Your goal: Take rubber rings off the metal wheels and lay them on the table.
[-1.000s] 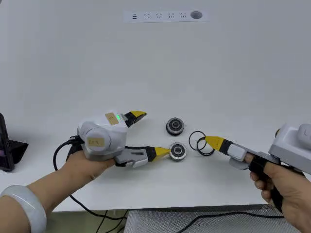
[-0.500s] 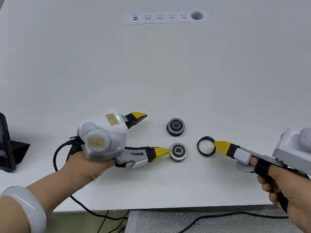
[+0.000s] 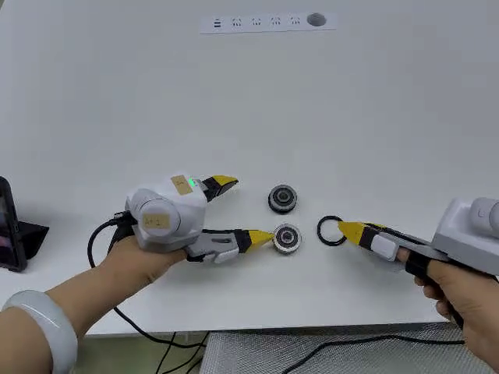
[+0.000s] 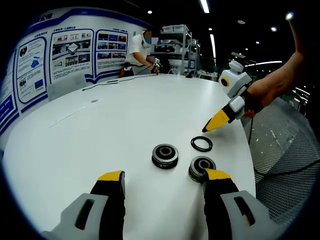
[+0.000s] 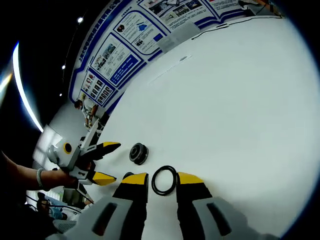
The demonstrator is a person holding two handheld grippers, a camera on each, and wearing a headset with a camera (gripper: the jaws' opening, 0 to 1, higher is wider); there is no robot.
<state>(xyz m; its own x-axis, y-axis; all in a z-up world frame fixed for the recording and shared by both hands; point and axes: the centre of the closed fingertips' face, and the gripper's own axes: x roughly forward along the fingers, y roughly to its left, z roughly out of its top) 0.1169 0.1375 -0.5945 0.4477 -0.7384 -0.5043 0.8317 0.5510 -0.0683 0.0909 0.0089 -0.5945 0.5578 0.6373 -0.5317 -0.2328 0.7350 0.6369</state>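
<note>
Head view: a rubber ring [image 3: 320, 231] is lying flat on the bench [image 3: 249, 109], so at least one is off. Whether the near wheel [image 3: 287, 238] and far wheel [image 3: 282, 198] are carrying more, I cannot tell. The right gripper [image 3: 348, 231] is pointing at the ring's edge.

Left gripper view: the left gripper [image 4: 165, 176] is holding its fingers wide and empty — the near wheel is sitting just beside one tip, the ring beyond.

Right gripper view: its fingers are standing narrowly apart, gripping nothing, with the ring lying in the gap at their tips.

A white power strip [image 3: 267, 23] lies far back; a dark device [image 3: 6, 226] stands at left.
</note>
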